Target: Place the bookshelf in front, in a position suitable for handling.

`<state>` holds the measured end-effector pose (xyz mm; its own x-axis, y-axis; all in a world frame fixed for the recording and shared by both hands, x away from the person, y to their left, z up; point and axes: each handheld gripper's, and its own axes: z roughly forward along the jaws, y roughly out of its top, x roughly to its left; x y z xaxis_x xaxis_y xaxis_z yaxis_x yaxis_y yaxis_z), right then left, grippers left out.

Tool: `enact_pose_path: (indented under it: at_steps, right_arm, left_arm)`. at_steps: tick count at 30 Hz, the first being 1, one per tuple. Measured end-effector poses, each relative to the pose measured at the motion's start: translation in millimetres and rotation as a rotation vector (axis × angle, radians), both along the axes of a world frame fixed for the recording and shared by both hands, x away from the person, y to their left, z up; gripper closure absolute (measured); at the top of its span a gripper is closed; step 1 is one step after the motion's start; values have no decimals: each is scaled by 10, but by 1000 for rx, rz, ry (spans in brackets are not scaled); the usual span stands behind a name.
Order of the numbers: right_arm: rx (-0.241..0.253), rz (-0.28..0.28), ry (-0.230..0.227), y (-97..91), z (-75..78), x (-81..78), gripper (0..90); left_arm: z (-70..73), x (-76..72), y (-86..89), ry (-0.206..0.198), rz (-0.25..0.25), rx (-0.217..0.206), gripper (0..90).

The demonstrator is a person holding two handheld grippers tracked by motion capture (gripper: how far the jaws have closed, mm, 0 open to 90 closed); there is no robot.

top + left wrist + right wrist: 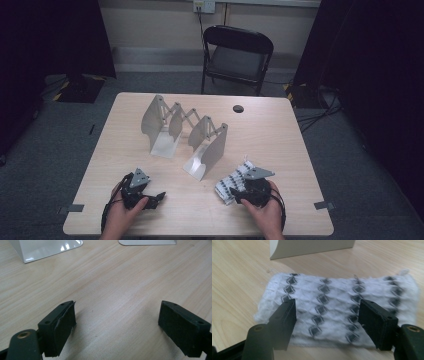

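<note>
Plainly no readable writing; right tongs [327, 320] spread over patterned cloth [342, 297]; left tongs [117, 325] spread.

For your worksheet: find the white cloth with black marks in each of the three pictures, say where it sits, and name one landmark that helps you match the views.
High view: the cloth lies at lower right, under the right gripper.
Left gripper view: not in it.
Right gripper view: the cloth lies across the middle, behind the open jaws.
Shared landmark: the white folding rack, whose base lies just beyond the cloth.
</note>
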<state>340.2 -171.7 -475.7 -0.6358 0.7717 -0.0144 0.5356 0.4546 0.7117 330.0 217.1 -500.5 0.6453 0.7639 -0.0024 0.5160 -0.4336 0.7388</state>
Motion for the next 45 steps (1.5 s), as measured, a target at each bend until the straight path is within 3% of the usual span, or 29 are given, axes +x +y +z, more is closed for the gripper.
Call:
enact_pose_path:
  at_steps: [4,16,19,24,25,33,45]
  right_arm:
    - [-25,7,19,115,-87,68,303]
    - [2,22,22,246,-114,184,380]
    - [-12,59,29,315,-89,253,427]
    - [-13,71,37,368,-84,300,471]
    - [-10,73,42,377,-85,305,516]
    - [6,75,60,304,-74,297,734]
    - [26,103,67,196,28,248,802]
  left_arm:
    - [0,0,0,0,0,0,141]
    - [0,0,-1,0,0,-1,141]
    - [0,2,1,0,-1,0,140]
    - [1,4,3,1,-3,1,141]
    - [1,4,3,2,-3,1,141]
    - [0,4,3,2,-4,-3,141]
    - [1,4,4,1,-3,-1,141]
